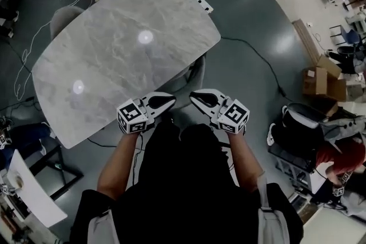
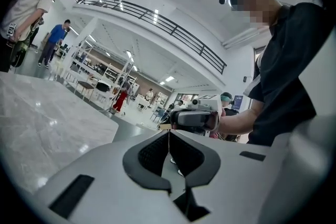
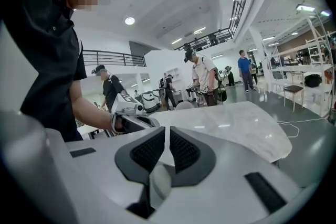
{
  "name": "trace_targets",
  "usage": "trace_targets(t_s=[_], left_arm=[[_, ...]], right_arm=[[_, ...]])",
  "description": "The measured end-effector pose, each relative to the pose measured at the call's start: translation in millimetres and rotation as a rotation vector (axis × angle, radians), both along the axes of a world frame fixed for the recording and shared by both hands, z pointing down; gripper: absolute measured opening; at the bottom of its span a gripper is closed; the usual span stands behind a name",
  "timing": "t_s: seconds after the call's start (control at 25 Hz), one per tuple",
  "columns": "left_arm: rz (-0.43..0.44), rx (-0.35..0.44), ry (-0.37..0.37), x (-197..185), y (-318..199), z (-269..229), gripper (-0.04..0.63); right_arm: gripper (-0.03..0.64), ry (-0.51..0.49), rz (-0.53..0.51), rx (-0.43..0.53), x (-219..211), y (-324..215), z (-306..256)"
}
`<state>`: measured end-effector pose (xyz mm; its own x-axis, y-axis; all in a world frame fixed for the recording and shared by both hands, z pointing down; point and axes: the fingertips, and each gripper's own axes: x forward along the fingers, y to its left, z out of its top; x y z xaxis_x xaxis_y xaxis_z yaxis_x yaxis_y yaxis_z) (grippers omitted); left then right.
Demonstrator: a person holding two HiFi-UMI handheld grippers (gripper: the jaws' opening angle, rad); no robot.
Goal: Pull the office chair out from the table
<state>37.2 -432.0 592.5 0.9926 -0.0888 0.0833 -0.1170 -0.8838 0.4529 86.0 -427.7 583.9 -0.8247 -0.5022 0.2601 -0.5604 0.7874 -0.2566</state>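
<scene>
Both grippers are held low in front of the person's body, their tips turned toward each other and nearly meeting. The left gripper (image 1: 170,102) has its jaws pressed together with nothing between them, and its own view shows the dark ribbed pads meeting in a thin line. The right gripper (image 1: 194,96) is likewise closed and empty, its pads drawn together with only a sliver of a gap. The grey office chair (image 1: 195,73) sits just beyond the two sets of fingertips, tucked under the edge of the marble table (image 1: 126,48), with only the curve of its back showing past the tabletop; neither gripper touches it. The table spreads out ahead of the left gripper and to its outer side, its near edge just beside that gripper's marker cube. A second grey chair (image 1: 62,18) stands at the table's far side, well apart from both grippers. Out past the right gripper, a black cable (image 1: 257,60) trails across the dark floor toward stacked cardboard boxes (image 1: 320,80), and a white power strip (image 1: 203,5) lies near the table's far corner.
</scene>
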Motion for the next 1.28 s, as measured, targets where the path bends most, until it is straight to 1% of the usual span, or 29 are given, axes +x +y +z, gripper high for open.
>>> trace_targets(t_s=[0.2,0.4,0.52,0.64,0.76,0.84,0.92,1.12,1.28], left_arm=[[-0.027,0.004,-0.062,3,-9,19,0.014],[-0.045,-0.001,-0.132,10,-19,39,0.015],[-0.031,0.027,-0.224,16,-13,54,0.015],[-0.034,0.064,-0.305,18,-8,72,0.015],[-0.029,0.08,-0.382,20,-1,86,0.025],[-0.019,0.093,-0.436,19,3,96,0.042],[-0.006,0.112,-0.485,19,5,104,0.063],[0.071,0.165,-0.598,21,16,124,0.108],[0.141,0.213,-0.694,23,29,143,0.143]], right_arm=[[0.023,0.014,-0.045,-0.025,3,-13,18],[0.025,0.07,-0.161,-0.036,5,-21,51],[0.025,0.092,-0.226,-0.046,5,-18,65],[0.026,0.139,-0.302,-0.043,1,-13,74],[0.028,0.191,-0.37,-0.049,-5,-6,87],[0.056,0.225,-0.411,-0.06,-10,-1,101],[0.131,0.269,-0.453,-0.061,-15,5,116],[0.157,0.387,-0.553,-0.05,-24,20,144],[0.193,0.45,-0.606,-0.043,-28,31,161]])
